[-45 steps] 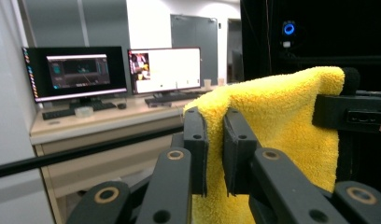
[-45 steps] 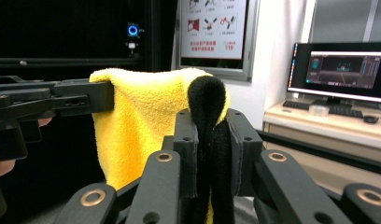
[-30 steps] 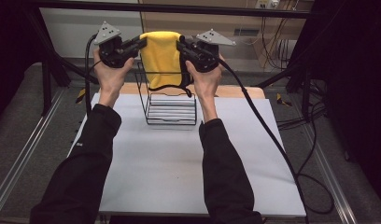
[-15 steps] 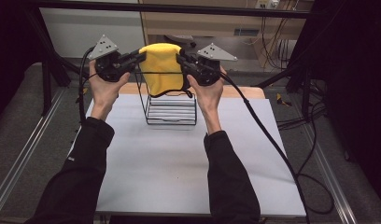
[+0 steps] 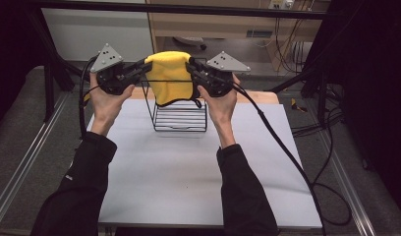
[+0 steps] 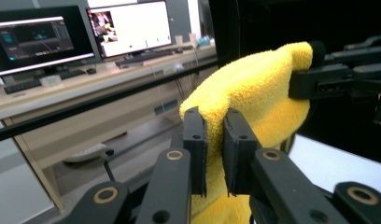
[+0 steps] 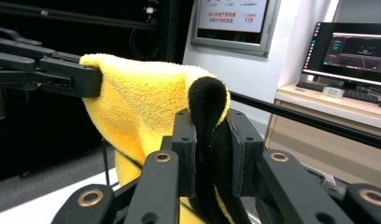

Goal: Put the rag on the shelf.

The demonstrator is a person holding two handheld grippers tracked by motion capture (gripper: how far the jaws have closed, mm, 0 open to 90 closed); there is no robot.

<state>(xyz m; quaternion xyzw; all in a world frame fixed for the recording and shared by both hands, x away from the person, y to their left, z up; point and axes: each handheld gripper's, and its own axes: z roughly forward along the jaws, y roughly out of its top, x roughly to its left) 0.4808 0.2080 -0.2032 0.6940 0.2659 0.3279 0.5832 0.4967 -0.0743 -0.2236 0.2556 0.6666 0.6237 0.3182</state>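
A yellow towel point(image 5: 170, 78) with a black trim hangs stretched between my two grippers, just above a black wire rack point(image 5: 181, 115) on the table. My left gripper point(image 5: 145, 66) is shut on the towel's left corner; in the left gripper view the yellow towel point(image 6: 254, 88) is pinched between the pads at the gripper's tip point(image 6: 214, 121). My right gripper point(image 5: 190, 65) is shut on the right corner. In the right gripper view a black fold of the towel point(image 7: 208, 112) sits between the pads at the tip point(image 7: 209, 128), and the yellow cloth point(image 7: 146, 98) runs across to the other gripper.
The white table top point(image 5: 188, 172) spreads in front of the rack, with a wooden edge behind it. A cable point(image 5: 282, 142) trails from the right gripper over the table's right side. Metal rails run along both sides, and desks with monitors point(image 6: 128, 28) stand beyond.
Both hands have carried the towel nearer and a little lower, so it now hangs closer over the rack's top wire. The grip on both corners is unchanged.
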